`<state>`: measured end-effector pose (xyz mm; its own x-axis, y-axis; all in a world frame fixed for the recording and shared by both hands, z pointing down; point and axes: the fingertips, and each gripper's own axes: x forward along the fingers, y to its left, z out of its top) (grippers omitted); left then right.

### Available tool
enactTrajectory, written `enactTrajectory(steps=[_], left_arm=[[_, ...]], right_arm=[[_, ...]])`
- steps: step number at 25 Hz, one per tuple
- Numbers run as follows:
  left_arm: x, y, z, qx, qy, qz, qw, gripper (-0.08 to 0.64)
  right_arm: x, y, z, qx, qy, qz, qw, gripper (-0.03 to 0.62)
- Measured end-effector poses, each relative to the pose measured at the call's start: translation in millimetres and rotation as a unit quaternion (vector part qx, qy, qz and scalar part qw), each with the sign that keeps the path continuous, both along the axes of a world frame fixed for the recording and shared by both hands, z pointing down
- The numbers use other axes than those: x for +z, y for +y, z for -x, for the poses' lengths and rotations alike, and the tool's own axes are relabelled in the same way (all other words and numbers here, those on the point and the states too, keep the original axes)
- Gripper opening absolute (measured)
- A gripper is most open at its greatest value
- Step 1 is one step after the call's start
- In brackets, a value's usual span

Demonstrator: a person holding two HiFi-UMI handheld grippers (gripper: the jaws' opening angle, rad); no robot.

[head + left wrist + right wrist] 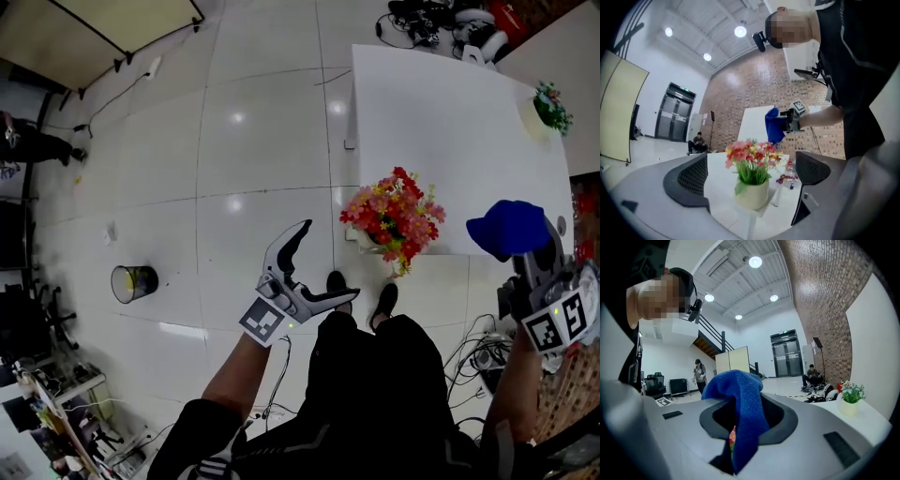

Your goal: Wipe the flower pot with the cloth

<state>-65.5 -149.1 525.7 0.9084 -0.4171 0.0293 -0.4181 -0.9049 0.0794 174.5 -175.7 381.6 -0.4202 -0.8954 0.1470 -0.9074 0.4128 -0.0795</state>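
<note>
Head view: cream flower pot of red and pink flowers (370,240) stands at near edge of white counter (441,112).
Left gripper view: left hand-held gripper (752,168) wide open, empty (pot seen beyond its jaws, apart).
Right gripper view: right hand-held gripper (740,420) clamped on blue terry cloth (733,385).

Inventory, my own kit:

- My left gripper (328,262): light grey shell, two curved jaws, black mesh-textured pads (689,177) on the inner faces.
- Behind those jaws: a marker cube (262,321) printed in black-and-white squares.
- My right gripper (740,427): same grey shell, black jaw linings, a second marker cube (559,321) behind.
- Worn: black top (862,56) with thin pale seams, black trousers (347,352), black shoes (336,280), and a sleeve (202,442) with white stripes.
</note>
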Motion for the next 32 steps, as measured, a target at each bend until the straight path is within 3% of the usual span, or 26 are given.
enactTrajectory(steps=[5, 9, 12, 15, 19, 22, 27, 32], left_arm=[[-57, 20, -14, -0.035, 0.037, 0.016, 0.9986, 0.525], [-114, 55, -44, -0.036, 0.044, -0.024, 0.9981, 0.491], [-143, 90, -68, -0.051, 0.050, -0.034, 0.9968, 0.409], [-165, 124, -83, -0.091, 0.069, -0.033, 0.9929, 0.264], [-186, 169, -101, -0.131, 0.032, -0.034, 0.9903, 0.176], [-207, 201, -99, -0.145, 0.048, -0.023, 0.9880, 0.101], [-235, 230, -85, -0.185, 0.065, -0.045, 0.9795, 0.006], [-248, 269, -64, -0.186, 0.052, -0.057, 0.9795, 0.005]], right_arm=[[-12, 37, -12, -0.011, -0.012, -0.007, 1.000, 0.091], [-45, 75, -26, -0.030, -0.030, -0.044, 0.998, 0.091], [-61, 109, -36, -0.057, -0.039, -0.061, 0.996, 0.092], [-74, 148, -45, -0.088, -0.044, -0.066, 0.993, 0.091], [-91, 197, -57, -0.121, -0.036, -0.065, 0.990, 0.091], [-99, 227, -54, -0.124, -0.042, -0.069, 0.989, 0.091], [-113, 257, -51, -0.126, -0.057, -0.086, 0.987, 0.091], [-123, 295, -28, -0.122, -0.055, -0.093, 0.987, 0.091]])
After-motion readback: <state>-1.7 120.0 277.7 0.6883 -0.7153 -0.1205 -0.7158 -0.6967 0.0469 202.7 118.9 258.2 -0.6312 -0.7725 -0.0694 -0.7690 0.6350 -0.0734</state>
